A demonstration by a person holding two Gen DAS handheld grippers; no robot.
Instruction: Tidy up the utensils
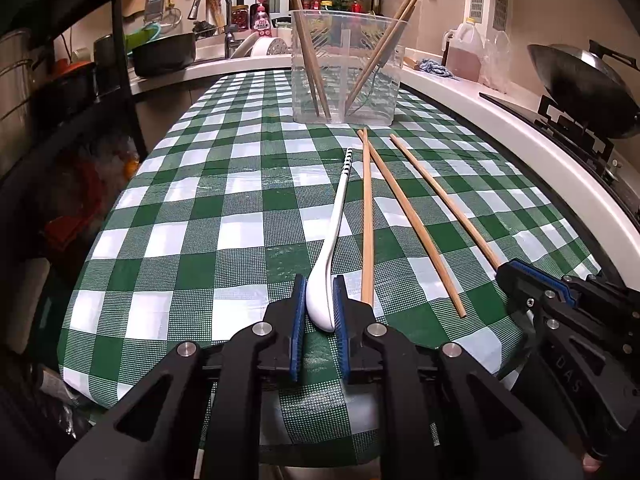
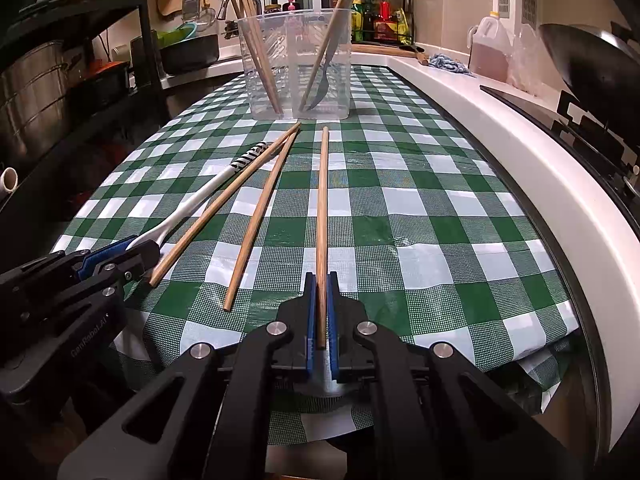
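Observation:
A white spoon [image 1: 338, 208] with a striped handle end lies on the green checked tablecloth [image 1: 200, 220]. My left gripper [image 1: 320, 284] is shut on its bowl at the near edge; the right wrist view shows this gripper [image 2: 136, 246] low at the left. My right gripper [image 2: 321, 278] is shut on the near end of a wooden chopstick [image 2: 322, 200] that points away along the table. Two loose chopsticks [image 2: 224, 210] [image 2: 260, 216] lie between the spoon and the held one. A clear plastic container [image 1: 346, 72] at the far end holds several upright chopsticks.
A raised white counter edge [image 1: 480, 120] curves along the table's right side, with a wok [image 1: 580, 80] on a stove and an oil jug [image 1: 464, 52] behind it. A black shelf frame [image 1: 120, 60] stands at the left, and a sink with a dark pan [image 1: 164, 54] lies behind.

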